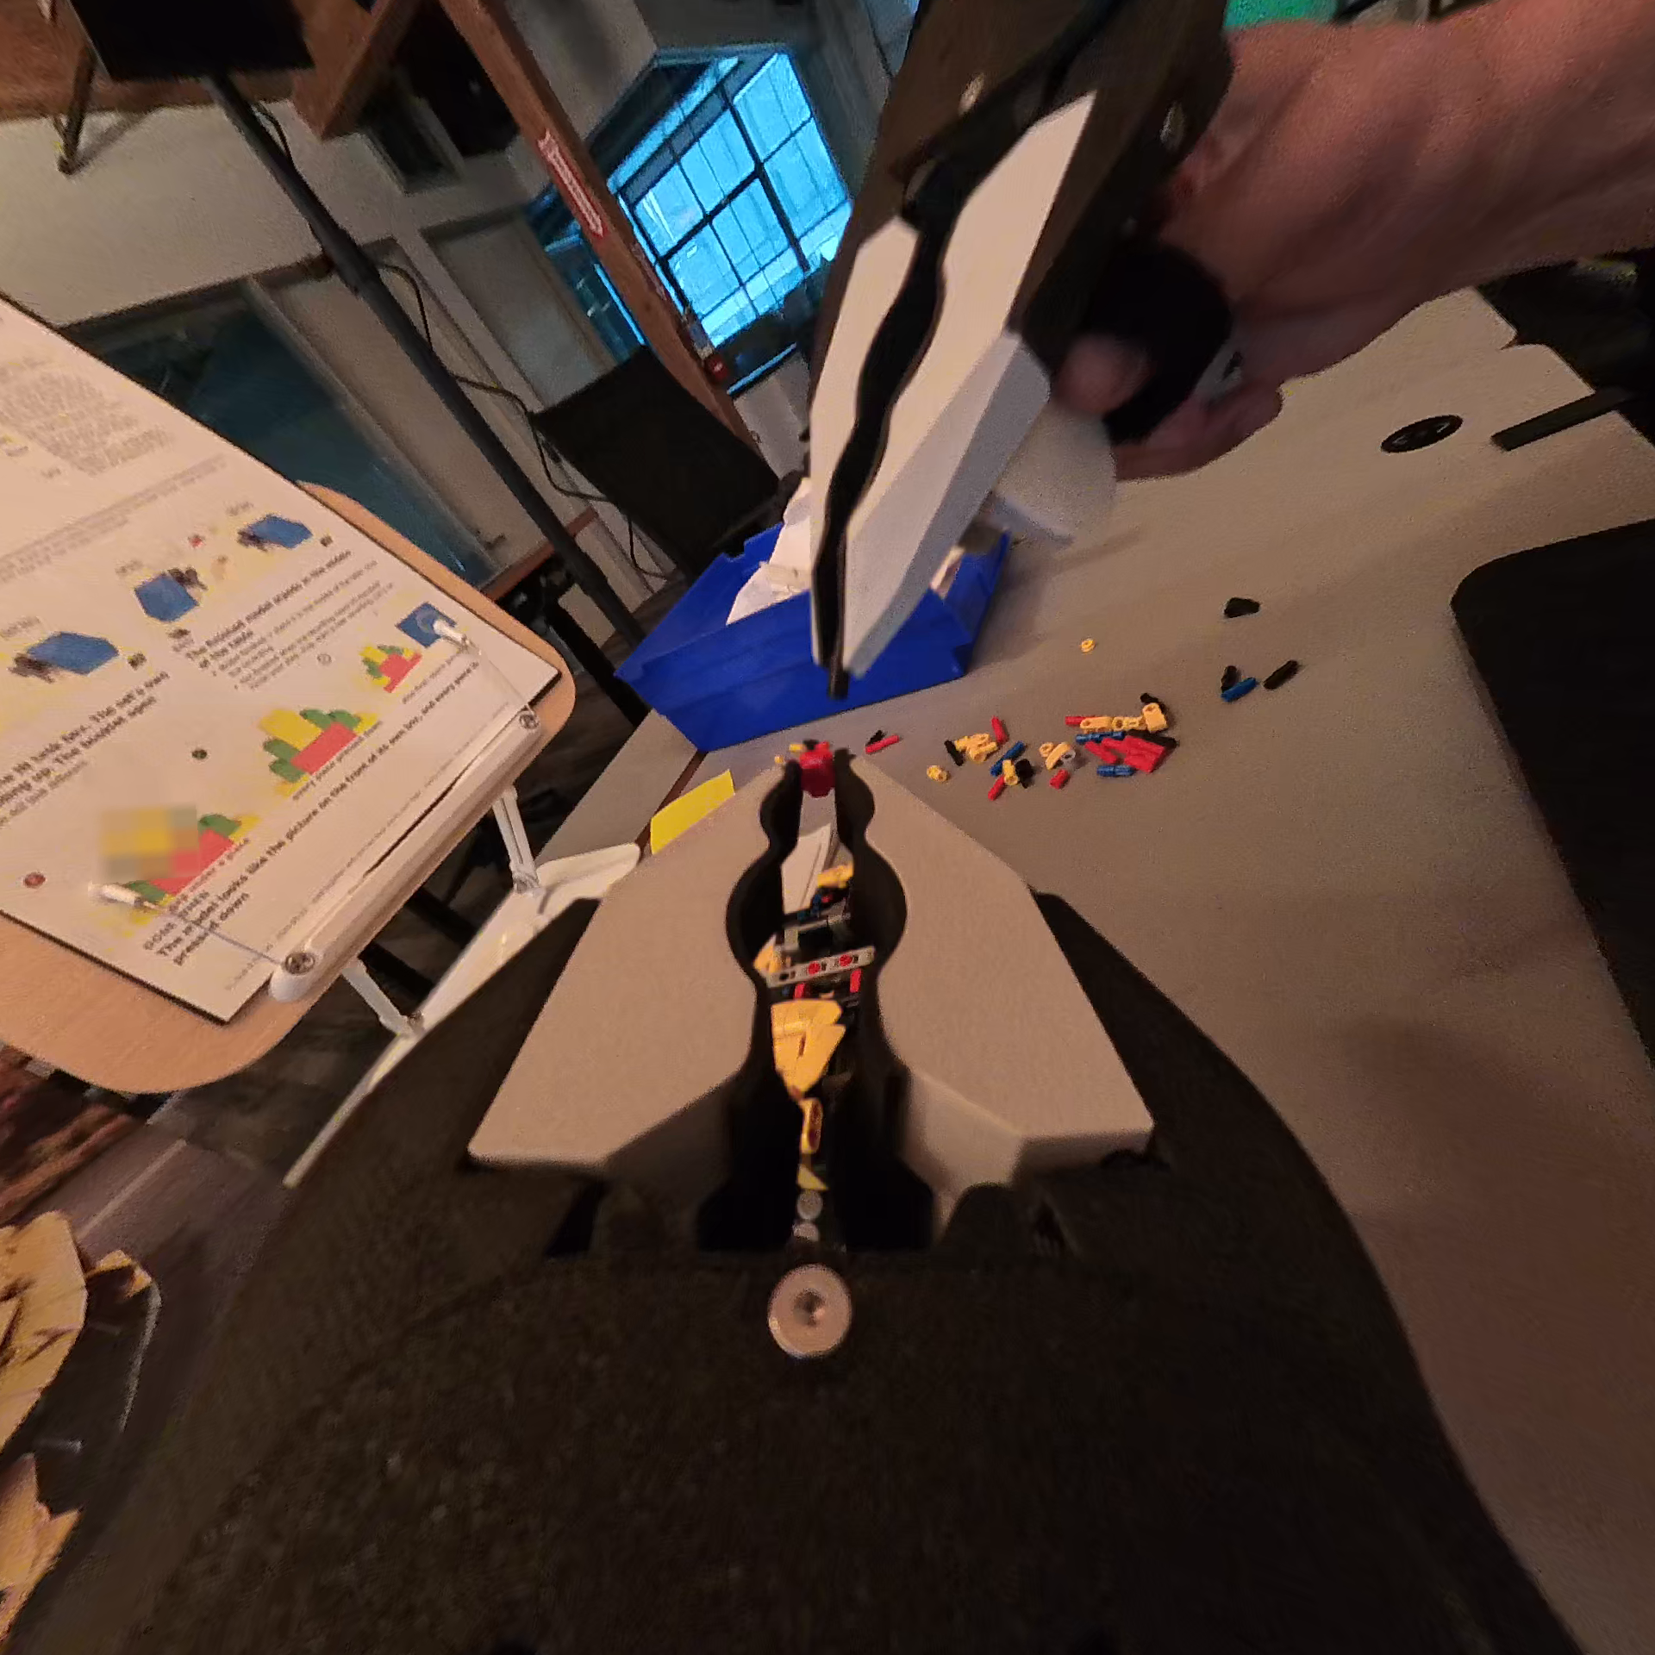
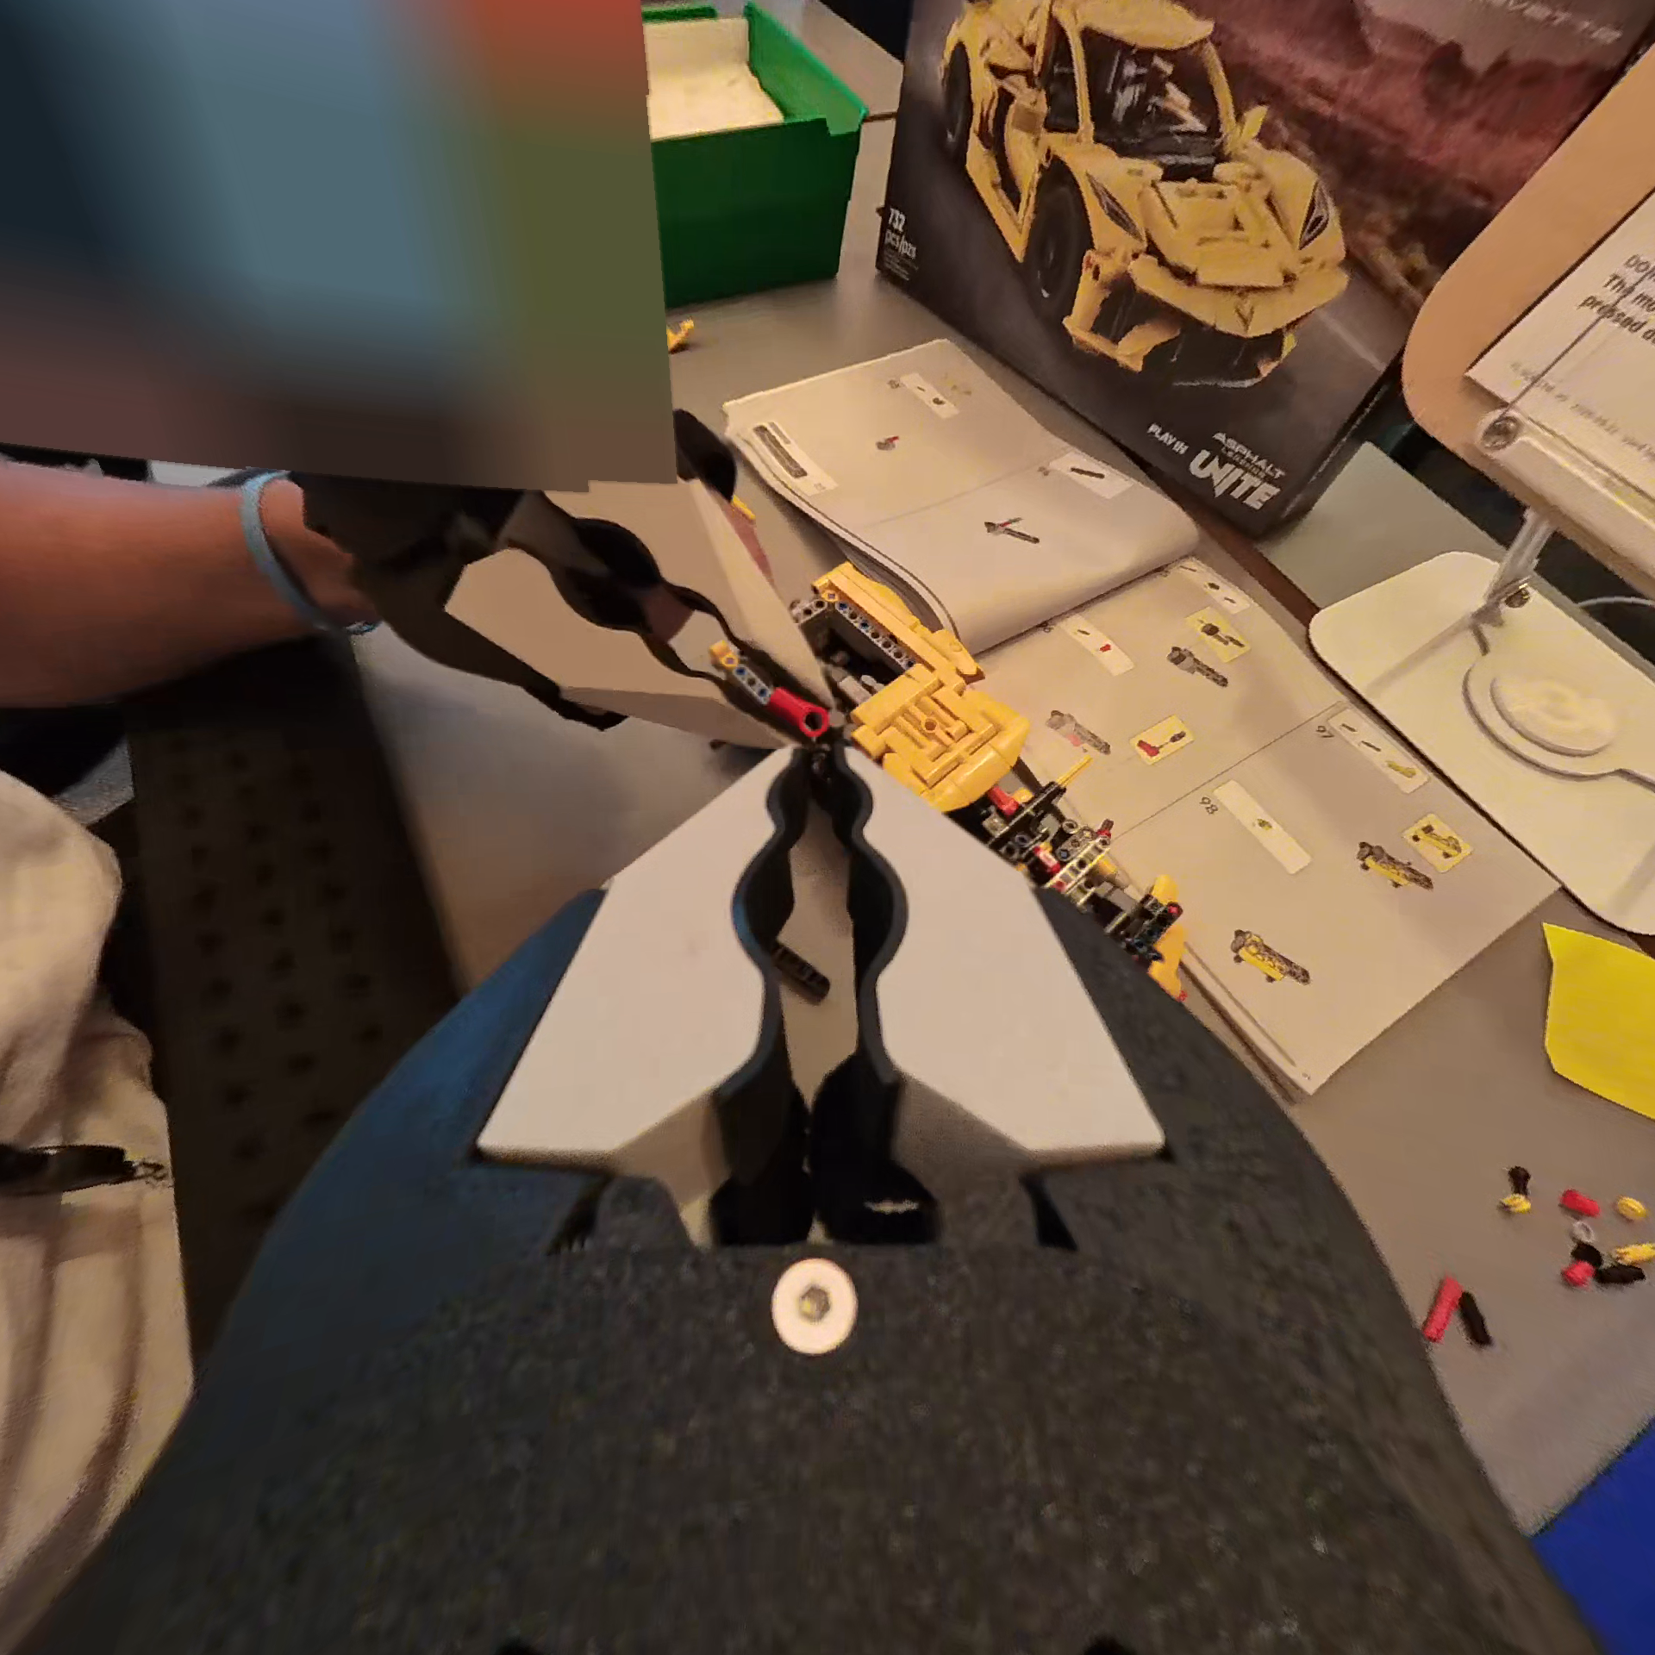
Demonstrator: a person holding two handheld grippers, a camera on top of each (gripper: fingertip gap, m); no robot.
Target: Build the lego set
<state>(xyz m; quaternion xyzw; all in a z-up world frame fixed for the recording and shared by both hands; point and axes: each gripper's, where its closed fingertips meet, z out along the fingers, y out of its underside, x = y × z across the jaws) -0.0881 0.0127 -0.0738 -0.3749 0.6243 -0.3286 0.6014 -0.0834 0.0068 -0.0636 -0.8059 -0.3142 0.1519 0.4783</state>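
Grey tabletop [image 2: 537, 833]: your left hand-held gripper [image 1: 813, 775] pinches a red piece [image 1: 813, 772], right hand-held gripper [image 2: 817, 761] pressed together; half-built yellow car [image 2: 931, 716], many loose pieces [image 1: 1075, 748] left.

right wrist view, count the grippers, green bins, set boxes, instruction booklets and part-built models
grippers: 2 (right gripper, left gripper)
green bin: 1
set box: 1
instruction booklet: 1
part-built model: 1
total: 6

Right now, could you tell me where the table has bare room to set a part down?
Bare table lies between the scattered loose pieces and the black mat. It is crowded around the open booklet, the model and the blue bin.
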